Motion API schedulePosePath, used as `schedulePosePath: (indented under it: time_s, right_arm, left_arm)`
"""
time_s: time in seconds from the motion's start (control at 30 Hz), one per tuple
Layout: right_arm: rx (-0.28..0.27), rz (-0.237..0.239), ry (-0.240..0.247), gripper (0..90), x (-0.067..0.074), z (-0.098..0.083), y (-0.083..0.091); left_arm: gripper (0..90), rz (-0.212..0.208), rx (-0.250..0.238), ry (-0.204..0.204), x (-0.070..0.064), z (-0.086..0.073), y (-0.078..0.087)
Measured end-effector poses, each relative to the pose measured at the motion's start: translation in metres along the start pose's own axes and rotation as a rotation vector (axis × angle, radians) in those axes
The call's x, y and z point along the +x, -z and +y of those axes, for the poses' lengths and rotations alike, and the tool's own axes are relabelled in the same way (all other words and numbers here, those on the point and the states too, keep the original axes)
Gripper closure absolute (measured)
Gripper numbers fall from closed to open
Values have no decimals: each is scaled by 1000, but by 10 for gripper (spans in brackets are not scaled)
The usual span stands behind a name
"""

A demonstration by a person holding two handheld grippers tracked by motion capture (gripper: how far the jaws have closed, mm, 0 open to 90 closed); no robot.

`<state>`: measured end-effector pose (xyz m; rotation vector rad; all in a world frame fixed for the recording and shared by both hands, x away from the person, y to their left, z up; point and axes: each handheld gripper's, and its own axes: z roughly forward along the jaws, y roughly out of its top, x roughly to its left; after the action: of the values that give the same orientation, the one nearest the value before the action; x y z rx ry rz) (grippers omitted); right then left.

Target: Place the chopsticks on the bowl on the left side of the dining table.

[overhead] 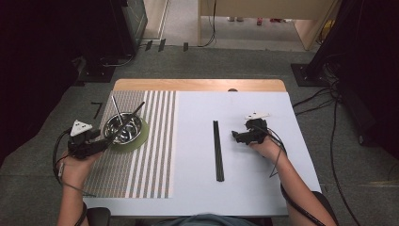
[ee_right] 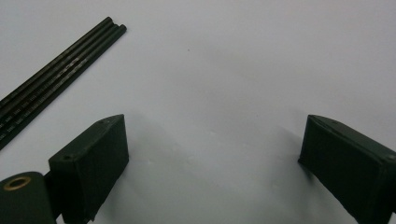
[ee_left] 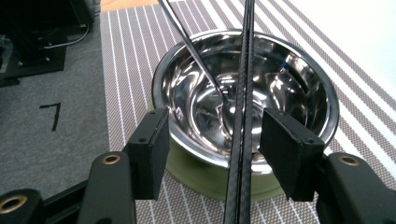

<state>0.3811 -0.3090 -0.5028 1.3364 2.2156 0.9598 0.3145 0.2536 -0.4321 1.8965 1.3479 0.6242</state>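
Observation:
A steel bowl (overhead: 123, 128) (ee_left: 280, 88) sits on a green round coaster (overhead: 140, 139) (ee_left: 196, 179) on the striped placemat (overhead: 141, 169). A pair of black chopsticks (overhead: 137, 109) (ee_left: 242, 116) lies across the bowl and leans on its near rim. A thin metal rod (overhead: 116, 107) (ee_left: 191, 46) rests inside the bowl. My left gripper (overhead: 104, 142) (ee_left: 212, 140) is open at the near rim, and the black chopsticks pass between its pads without touching them. Another black chopstick pair (overhead: 218, 150) (ee_right: 51, 84) lies on the white mat. My right gripper (overhead: 236, 136) (ee_right: 217, 135) stands open beside that pair with nothing between its fingers.
The white mat (overhead: 254, 108) covers the table's right two thirds, with the wooden table edge (overhead: 197, 84) at the back. Cables (overhead: 324, 99) and dark stands sit on the grey floor around the table.

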Motion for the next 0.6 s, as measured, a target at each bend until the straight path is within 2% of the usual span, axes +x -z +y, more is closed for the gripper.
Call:
schedulePosePath:
  time_s: [0.43, 0.6]
  right_arm:
    - [-2, 1, -1, 74, 0, 0, 0]
    - [-2, 1, -1, 74, 0, 0, 0]
  left_arm:
    - [432, -9, 24, -27, 1, -9, 3]
    - [429, -2, 50, -34, 1, -11, 1]
